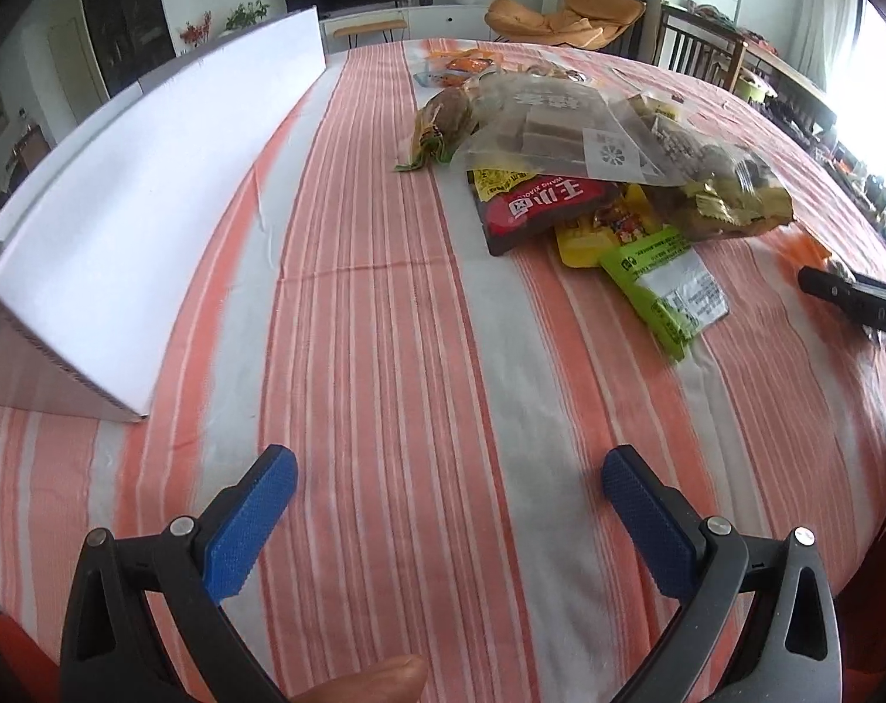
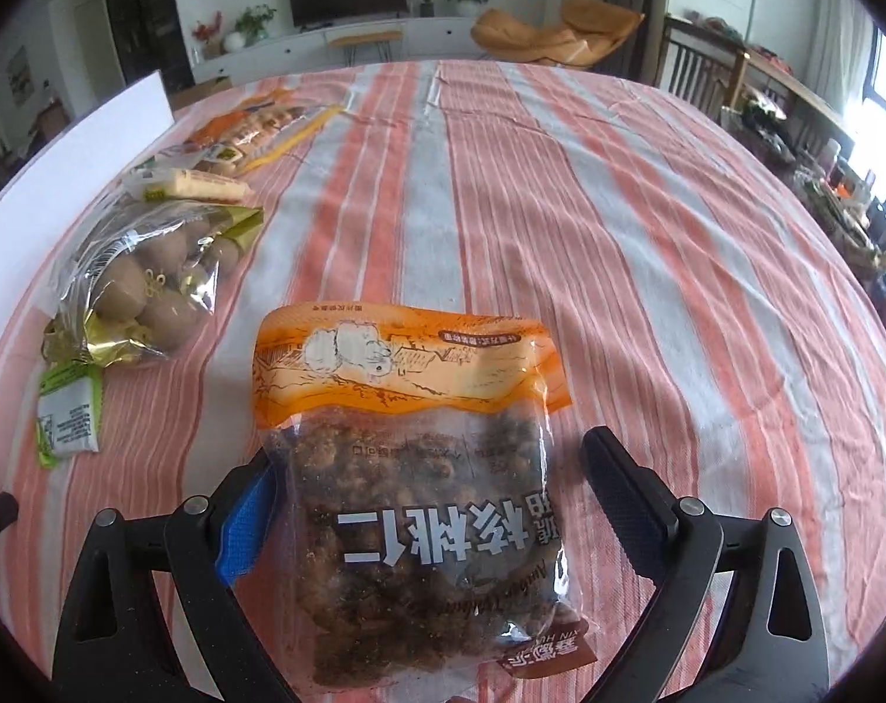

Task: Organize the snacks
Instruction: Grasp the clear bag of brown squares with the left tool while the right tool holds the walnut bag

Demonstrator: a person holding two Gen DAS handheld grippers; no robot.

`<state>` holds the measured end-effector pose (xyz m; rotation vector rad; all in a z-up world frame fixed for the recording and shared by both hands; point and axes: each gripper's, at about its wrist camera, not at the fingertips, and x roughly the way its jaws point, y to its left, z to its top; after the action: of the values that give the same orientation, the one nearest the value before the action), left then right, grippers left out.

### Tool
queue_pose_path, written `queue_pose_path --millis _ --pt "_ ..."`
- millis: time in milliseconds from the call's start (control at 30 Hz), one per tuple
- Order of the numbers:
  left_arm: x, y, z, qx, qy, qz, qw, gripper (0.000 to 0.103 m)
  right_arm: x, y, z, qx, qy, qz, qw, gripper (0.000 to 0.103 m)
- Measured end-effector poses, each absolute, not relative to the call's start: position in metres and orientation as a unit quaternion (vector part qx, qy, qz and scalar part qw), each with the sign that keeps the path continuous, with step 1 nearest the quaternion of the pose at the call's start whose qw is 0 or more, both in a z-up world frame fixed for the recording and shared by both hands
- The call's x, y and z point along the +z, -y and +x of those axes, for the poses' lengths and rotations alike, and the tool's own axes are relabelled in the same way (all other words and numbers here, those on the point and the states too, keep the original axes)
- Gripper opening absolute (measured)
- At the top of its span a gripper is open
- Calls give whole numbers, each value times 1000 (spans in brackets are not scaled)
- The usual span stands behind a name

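Right wrist view shows the right hand-held gripper (image 2: 428, 468) with a bag of candied walnuts (image 2: 425, 504) lying between its fingers. The fingers stand wide, one at each side edge of the bag, and whether they press it or merely flank it I cannot tell. The bag has an orange top band and a clear body, and seems to rest on the striped cloth of the worktop (image 2: 648, 269).

Off to the left lies the rest of the snacks: a clear bag of round brown sweets (image 2: 150, 281), a small green packet (image 2: 68, 416) just below it, and further packets beyond.

From the left wrist, the left hand-held gripper (image 1: 449, 483) hangs wide open over bare cloth with nothing in it. A white cardboard box (image 1: 150, 187) stands along the left edge, well apart from the snack pile (image 1: 589, 176).

My reading is that the walnut bag is the item in hand and has yet to be sorted. The next move probably calls for closing firmly on the slippery film, then carrying the bag across to the box.
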<state>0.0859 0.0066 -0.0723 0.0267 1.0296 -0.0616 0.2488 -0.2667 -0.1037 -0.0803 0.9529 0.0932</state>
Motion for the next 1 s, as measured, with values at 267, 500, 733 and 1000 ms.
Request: queue_pose_path --millis 267,500,733,1000 --pt "-73 -6 87 -30 -483 15 875 103 -103 272 240 46 -457 -39 888 98" --pt "-74 -7 80 -28 -473 13 880 103 -102 272 236 47 -459 -39 886 98" --pt "-59 -17 94 -77 -514 -38 853 103 -102 274 229 48 -457 -39 887 99" --pt "5 -2 194 -130 -491 -80 858 103 -101 274 228 49 -457 -39 887 99"
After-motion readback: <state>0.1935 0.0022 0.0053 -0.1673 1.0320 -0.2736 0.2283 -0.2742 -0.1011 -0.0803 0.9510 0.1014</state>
